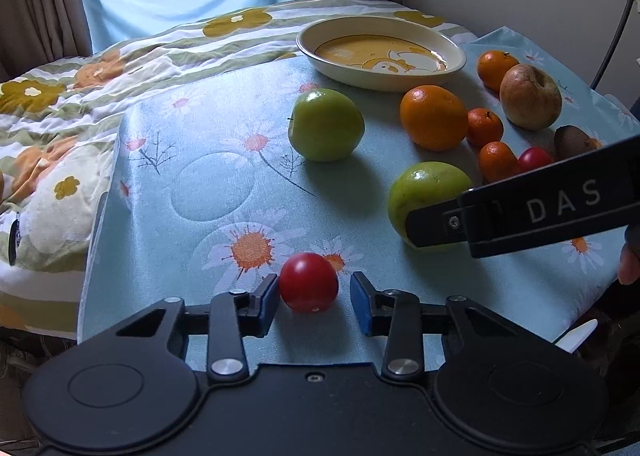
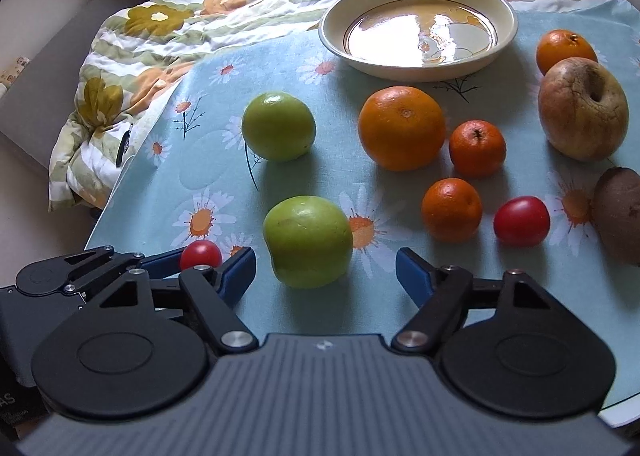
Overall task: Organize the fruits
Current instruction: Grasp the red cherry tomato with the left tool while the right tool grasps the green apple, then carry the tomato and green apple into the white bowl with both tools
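Two tongs stand apart: your left tongs (image 1: 314,298) straddle the red tomato (image 1: 308,282) on the table (image 1: 200,184), pads not yet touching it; your right tongs (image 2: 326,270) flank the near green apple (image 2: 308,241), plate (image 2: 418,32) beyond.

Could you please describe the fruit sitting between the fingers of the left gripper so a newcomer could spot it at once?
Start at the cream plate at the far side of the daisy tablecloth, then come to the near edge, left of the nearer green apple. There a small red tomato lies between the open left gripper. Its twin sits far right among the tangerines.
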